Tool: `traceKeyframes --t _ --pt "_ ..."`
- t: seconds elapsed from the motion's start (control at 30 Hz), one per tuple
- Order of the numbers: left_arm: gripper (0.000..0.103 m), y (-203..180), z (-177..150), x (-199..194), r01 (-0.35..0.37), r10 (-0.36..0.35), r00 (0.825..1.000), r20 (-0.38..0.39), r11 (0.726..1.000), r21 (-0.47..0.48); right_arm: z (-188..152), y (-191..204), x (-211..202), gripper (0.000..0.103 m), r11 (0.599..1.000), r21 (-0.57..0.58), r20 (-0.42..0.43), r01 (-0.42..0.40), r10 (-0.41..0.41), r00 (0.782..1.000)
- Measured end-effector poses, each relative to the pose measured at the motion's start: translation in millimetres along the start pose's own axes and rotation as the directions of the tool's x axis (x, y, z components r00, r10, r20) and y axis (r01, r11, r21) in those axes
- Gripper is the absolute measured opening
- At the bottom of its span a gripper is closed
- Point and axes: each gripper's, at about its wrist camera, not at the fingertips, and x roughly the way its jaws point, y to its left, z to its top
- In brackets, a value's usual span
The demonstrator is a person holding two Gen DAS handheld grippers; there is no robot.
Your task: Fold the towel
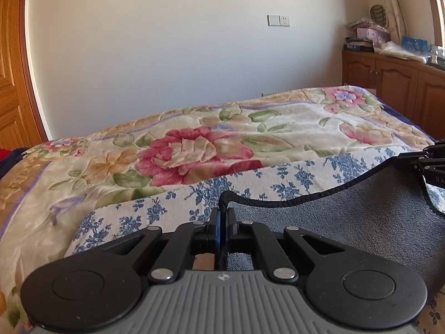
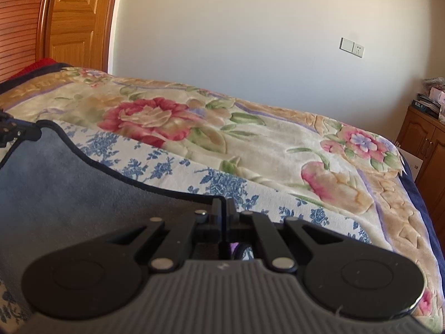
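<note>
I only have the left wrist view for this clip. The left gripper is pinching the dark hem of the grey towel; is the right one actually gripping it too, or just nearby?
Observer: The right gripper is shut on the grey towel at its dark-edged corner.
Reviewer: Does the towel sag between the two?
Observer: In the right wrist view the hem dips in a curve from the left gripper across to the right one.
Reviewer: What lies under the right end?
Observer: A blue-flowered white cloth, on the floral blanket.
</note>
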Motion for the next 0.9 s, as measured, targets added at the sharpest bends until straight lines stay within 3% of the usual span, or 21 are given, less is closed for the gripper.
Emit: traceKeyframes --t 0.43,0.6,0.67,0.73,0.8,0.87,0.9 --pt "0.005 -5 -10 16 -0.017 0.018 0.999 -0.047 1.000 0.021 -13 0 14 0.003 1.000 0.003 -0.066 0.006 -0.006 0.998" --pt "0.010 -4 -12 17 -0.020 0.020 0.999 -0.041 1.000 0.004 -17 -1 15 0.004 1.000 0.012 -0.078 0.003 -0.002 0.997" --pt "0.022 -4 -13 17 -0.020 0.020 0.999 -0.041 1.000 0.003 -18 -2 15 0.005 1.000 0.022 -0.078 0.005 -0.003 0.997" --pt "0.040 -5 -13 16 -0.024 0.024 0.999 -0.036 1.000 0.003 -17 -1 13 0.016 1.000 0.017 -0.077 0.018 -0.017 0.997" --pt "0.045 -4 -13 14 -0.026 0.026 0.999 -0.027 1.000 -0.005 -16 0 13 0.017 1.000 0.014 -0.080 0.013 -0.012 0.997" --pt "0.053 -3 -12 12 -0.035 0.035 0.999 -0.021 0.999 -0.009 -15 0 11 0.038 1.000 0.009 -0.078 0.014 -0.013 0.997" --pt "0.057 -3 -11 11 -0.037 0.037 0.999 -0.017 0.999 -0.010 -15 0 9 0.056 1.000 0.011 -0.072 0.013 -0.012 0.997"
